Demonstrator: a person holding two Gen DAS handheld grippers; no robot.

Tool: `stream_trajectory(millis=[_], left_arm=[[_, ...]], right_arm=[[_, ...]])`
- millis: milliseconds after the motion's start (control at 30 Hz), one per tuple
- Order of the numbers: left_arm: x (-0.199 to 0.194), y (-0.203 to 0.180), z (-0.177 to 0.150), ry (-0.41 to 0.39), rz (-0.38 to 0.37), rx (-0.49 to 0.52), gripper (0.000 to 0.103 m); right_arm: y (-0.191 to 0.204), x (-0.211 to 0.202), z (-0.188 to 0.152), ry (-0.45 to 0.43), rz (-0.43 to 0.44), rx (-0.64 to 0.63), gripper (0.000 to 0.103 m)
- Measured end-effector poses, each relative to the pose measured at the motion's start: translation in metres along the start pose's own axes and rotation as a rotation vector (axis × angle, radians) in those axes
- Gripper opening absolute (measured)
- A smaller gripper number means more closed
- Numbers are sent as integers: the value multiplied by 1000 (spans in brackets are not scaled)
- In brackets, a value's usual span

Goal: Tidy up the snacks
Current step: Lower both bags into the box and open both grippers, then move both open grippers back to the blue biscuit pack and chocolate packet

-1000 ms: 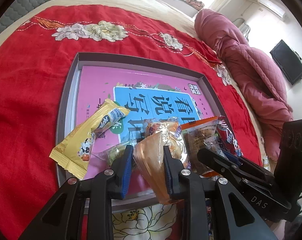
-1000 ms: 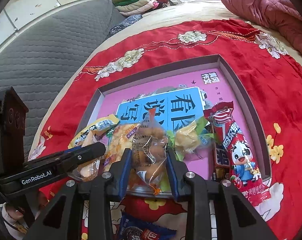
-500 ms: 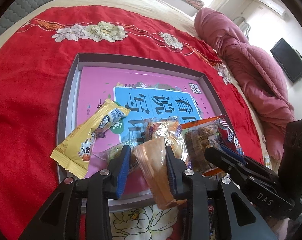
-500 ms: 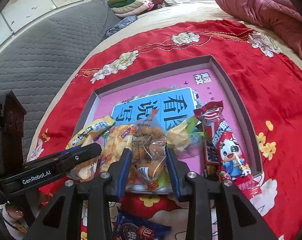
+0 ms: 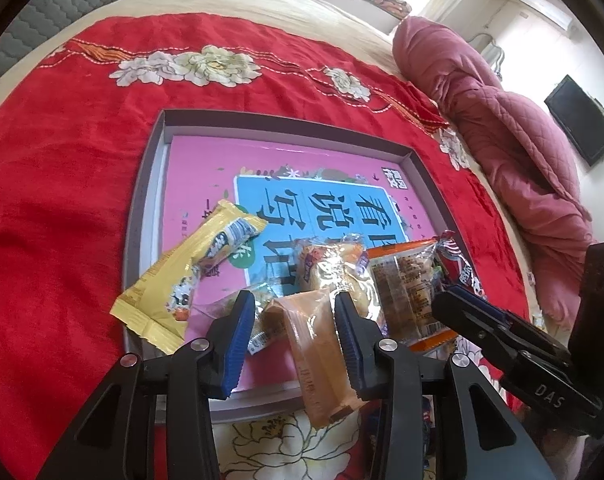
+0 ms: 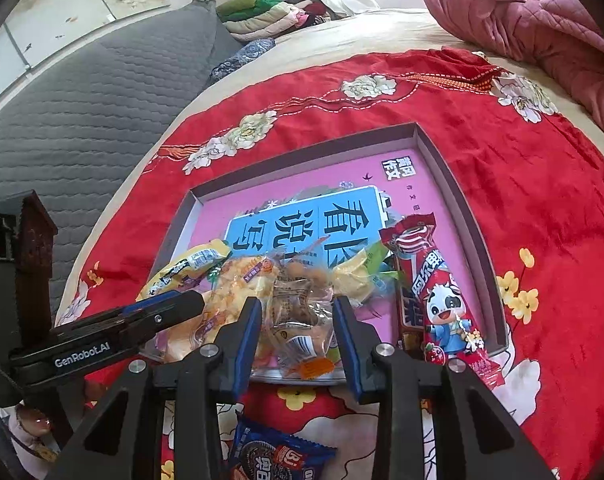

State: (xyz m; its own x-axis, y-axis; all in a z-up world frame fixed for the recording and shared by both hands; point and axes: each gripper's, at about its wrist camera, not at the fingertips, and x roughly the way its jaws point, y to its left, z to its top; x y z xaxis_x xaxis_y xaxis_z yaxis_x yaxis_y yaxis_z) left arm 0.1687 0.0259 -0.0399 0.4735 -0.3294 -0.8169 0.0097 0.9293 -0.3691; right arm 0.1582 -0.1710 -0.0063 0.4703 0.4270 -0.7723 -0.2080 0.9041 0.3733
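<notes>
A shallow grey box point(image 5: 146, 184) with a pink printed floor lies on the red bedspread; it also shows in the right wrist view point(image 6: 457, 184). Several snack packs lie at its near end. My left gripper point(image 5: 296, 320) is open, its jaws around an orange-brown wafer pack point(image 5: 317, 348) that rests on the box's near rim. My right gripper point(image 6: 296, 326) is open around a clear bag of yellow snacks point(image 6: 298, 316) lying in the box. A yellow bar point(image 5: 190, 276) lies at the left, a red cow-print bar point(image 6: 437, 300) at the right.
A blue cookie pack point(image 6: 278, 456) lies on the bedspread outside the box's near edge. A pink quilt point(image 5: 521, 152) is heaped at the right, a grey headboard point(image 6: 82, 112) at the left. Folded clothes point(image 6: 270, 12) lie at the far side.
Both grippers have opened wider and drawn back slightly. The wafer pack and the clear snack bag have settled down at the box's near end.
</notes>
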Motion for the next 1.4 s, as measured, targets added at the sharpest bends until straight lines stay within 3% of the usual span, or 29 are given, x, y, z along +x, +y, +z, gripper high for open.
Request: stream_trajectory(millis=[433, 667, 1000, 1233, 1400], left_arm=[[-11, 23, 9, -60, 86, 3, 43], [-18, 27, 12, -82, 69, -8, 43], [-36, 17, 10, -107, 40, 13, 50], [-53, 4, 2, -123, 31, 38, 51], [-64, -5, -7, -120, 15, 50, 56]], right_arm=[[-2, -10, 1, -18, 7, 14, 37], [2, -14, 3, -23, 12, 4, 37], [7, -29, 4, -49, 8, -11, 48], [7, -44, 1, -74, -5, -25, 62], [7, -55, -2, -83, -3, -34, 63]])
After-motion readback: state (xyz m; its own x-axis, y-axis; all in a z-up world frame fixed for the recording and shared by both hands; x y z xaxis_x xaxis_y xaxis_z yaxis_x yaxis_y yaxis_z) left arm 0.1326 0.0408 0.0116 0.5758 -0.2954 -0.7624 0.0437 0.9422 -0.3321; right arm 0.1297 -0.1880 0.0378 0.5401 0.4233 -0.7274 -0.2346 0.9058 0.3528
